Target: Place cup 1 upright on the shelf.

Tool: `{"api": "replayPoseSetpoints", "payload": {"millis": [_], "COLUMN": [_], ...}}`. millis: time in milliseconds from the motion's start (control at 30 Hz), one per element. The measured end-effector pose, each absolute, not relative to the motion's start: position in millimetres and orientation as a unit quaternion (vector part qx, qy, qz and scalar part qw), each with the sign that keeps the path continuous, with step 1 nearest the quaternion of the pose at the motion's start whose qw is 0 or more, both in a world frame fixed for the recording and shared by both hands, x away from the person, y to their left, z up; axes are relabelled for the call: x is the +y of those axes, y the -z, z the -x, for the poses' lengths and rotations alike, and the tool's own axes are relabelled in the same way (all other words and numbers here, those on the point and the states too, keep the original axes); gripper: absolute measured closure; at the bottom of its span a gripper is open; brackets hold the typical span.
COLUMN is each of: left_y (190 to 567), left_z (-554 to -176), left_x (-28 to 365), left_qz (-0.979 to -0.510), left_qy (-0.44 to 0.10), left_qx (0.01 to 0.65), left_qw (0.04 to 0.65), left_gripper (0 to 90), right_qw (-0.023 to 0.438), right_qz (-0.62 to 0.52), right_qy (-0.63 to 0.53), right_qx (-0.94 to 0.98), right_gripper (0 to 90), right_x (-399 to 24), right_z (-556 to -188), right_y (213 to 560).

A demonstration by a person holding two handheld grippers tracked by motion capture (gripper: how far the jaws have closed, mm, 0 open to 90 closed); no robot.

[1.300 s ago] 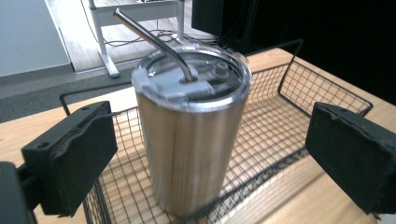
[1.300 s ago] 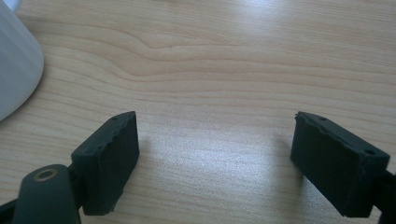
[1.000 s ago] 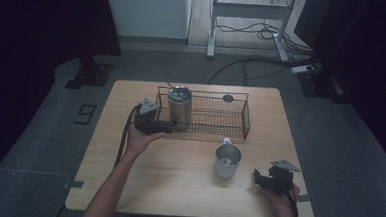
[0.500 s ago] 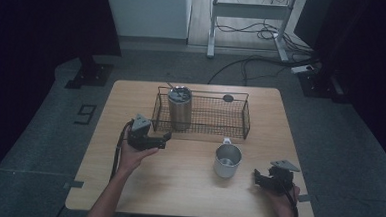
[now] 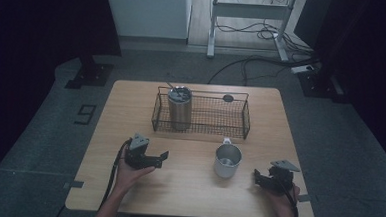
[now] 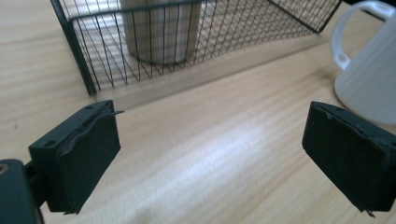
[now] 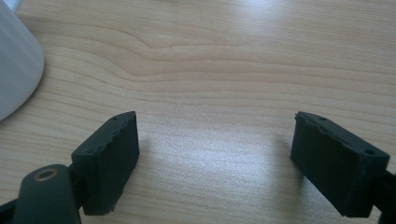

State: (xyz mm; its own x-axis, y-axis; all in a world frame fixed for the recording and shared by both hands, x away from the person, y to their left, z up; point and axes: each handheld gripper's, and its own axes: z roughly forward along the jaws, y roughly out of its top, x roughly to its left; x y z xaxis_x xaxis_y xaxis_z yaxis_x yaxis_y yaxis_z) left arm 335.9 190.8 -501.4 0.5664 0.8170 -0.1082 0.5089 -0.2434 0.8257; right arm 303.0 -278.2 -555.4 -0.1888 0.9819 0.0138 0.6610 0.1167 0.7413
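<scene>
I see my left gripper (image 5: 164, 157) low over the table (image 5: 186, 198), at about 8 o'clock from the middle of it. Its jaws stand wide apart with only bare wood between them, and they have just been closing a little. They point toward 3 o'clock, at the mug (image 5: 227, 160). In the left gripper view the mug (image 6: 371, 79) sits past the right jaw, not touching it, with its handle up at the top.

The mug stands upright near the table's middle, at 5 o'clock from the basket (image 5: 200, 115). Its handle points at 12 o'clock, toward the basket. A tall cup (image 5: 180, 108) stands upright inside the basket, at its 9 o'clock end.

My right gripper (image 5: 255, 178) rests at 4 o'clock on the table, near the mug but apart from it. Its jaws are open too, with nothing in them. In the right gripper view the mug (image 7: 16, 65) shows at 10 o'clock.
</scene>
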Motion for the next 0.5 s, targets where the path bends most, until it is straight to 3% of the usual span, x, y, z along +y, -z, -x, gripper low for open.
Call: {"api": "replayPoseSetpoints", "payload": {"millis": [500], "left_y": [519.4], "left_z": [-328.0], "left_x": [198.0], "left_qz": [-0.766], "left_qy": [-0.161], "left_qx": [0.441], "left_qw": [0.439], "left_gripper": [4.7], "right_qw": [0.252], "right_qz": [-0.583], "right_qy": [-0.317], "right_qx": [0.704], "right_gripper": [13.7], "right_x": [-277.9], "right_z": [-303.2], "right_y": [555.5]}}
